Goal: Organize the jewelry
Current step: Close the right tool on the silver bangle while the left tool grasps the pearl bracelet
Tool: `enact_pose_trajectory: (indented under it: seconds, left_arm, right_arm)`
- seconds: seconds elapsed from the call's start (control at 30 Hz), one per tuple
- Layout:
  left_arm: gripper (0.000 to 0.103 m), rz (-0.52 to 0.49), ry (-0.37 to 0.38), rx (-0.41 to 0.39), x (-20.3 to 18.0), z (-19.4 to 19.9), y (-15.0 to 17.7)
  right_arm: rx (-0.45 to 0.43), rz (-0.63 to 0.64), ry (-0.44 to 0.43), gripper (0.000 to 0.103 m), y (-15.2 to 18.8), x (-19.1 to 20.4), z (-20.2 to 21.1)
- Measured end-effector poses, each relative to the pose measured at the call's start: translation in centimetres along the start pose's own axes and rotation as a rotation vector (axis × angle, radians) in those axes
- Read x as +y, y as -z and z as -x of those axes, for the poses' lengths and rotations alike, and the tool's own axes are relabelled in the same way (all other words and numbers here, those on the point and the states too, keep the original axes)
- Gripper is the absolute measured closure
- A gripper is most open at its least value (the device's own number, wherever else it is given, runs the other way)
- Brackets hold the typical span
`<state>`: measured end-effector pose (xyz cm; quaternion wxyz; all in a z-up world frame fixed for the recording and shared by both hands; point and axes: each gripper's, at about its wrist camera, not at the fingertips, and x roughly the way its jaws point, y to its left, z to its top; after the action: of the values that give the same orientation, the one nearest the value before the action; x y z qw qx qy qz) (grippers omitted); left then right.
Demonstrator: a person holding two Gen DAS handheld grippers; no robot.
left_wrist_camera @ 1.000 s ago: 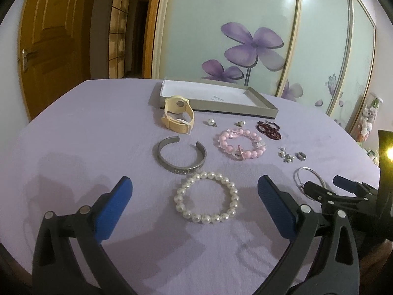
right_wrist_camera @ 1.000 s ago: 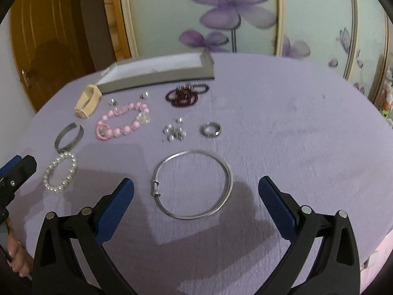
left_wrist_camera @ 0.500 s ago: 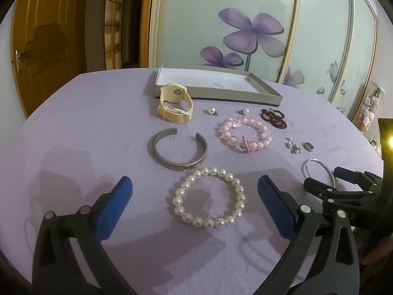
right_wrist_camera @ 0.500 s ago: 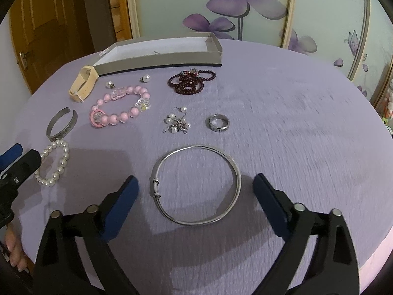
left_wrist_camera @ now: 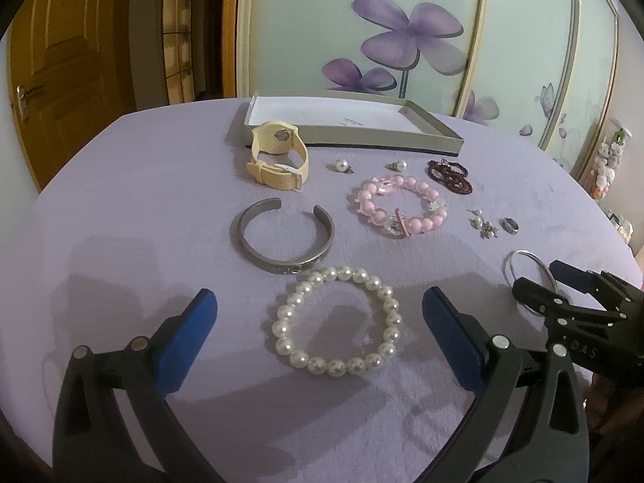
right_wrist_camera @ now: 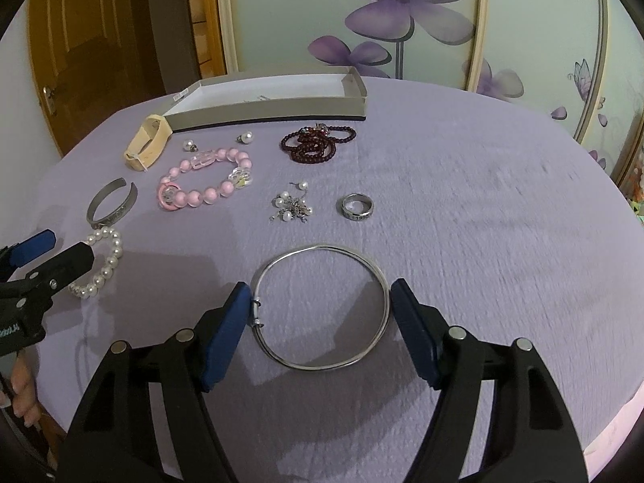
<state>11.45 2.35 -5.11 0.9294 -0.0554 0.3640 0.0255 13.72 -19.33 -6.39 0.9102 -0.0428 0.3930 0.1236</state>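
The right claw [right_wrist_camera: 318, 322] is closing around the silver bangle [right_wrist_camera: 322, 308], its blue pads at the hoop's two sides. The left claw [left_wrist_camera: 318, 322] stands wide open, holding nothing, with the pearl bracelet [left_wrist_camera: 336, 322] lying between its fingers.

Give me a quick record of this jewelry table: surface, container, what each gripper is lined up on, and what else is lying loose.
surface: purple tablecloth
container: grey box, open, white inside, nothing seen in it
right gripper: fingers closing around the thin silver bangle, which lies flat on the cloth
left gripper: open, fingers either side of the pearl bracelet, not touching it
loose pieces: grey cuff, pink bead bracelet, cream watch, dark red beads, steel ring, small pearl earrings
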Motion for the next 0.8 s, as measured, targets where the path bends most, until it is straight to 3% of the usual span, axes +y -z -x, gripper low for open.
enact_pose_trajectory:
  seconds: [0.1,0.27,0.43,0.57,0.73,0.8]
  left_arm:
    - [0.002,0.011,-0.013,-0.006,0.5,0.2,-0.2]
    - [0.013,0.019,-0.039,0.004,1.5,0.3,-0.2]
    - [0.038,0.007,-0.04,0.046,1.6,-0.4,0.1]
    - [0.048,-0.027,-0.056,0.063,1.1,-0.8,0.4]
    - [0.076,-0.027,-0.06,0.064,1.3,-0.8,0.3]
    - [0.079,-0.035,-0.06,0.065,1.2,-0.8,0.3]
  right_arm:
    - [-0.005,-0.004,-0.013,0.031,0.1,-0.1,0.1]
    - [-0.015,-0.009,-0.033,0.031,0.2,0.0,0.4]
    - [-0.023,-0.009,-0.046,0.031,0.2,0.1,0.6]
    - [-0.029,-0.01,-0.053,0.031,0.1,0.2,0.7]
    - [-0.038,-0.011,-0.061,0.031,0.1,0.2,0.9]
    - [-0.039,-0.011,-0.064,0.031,0.2,0.2,1.0]
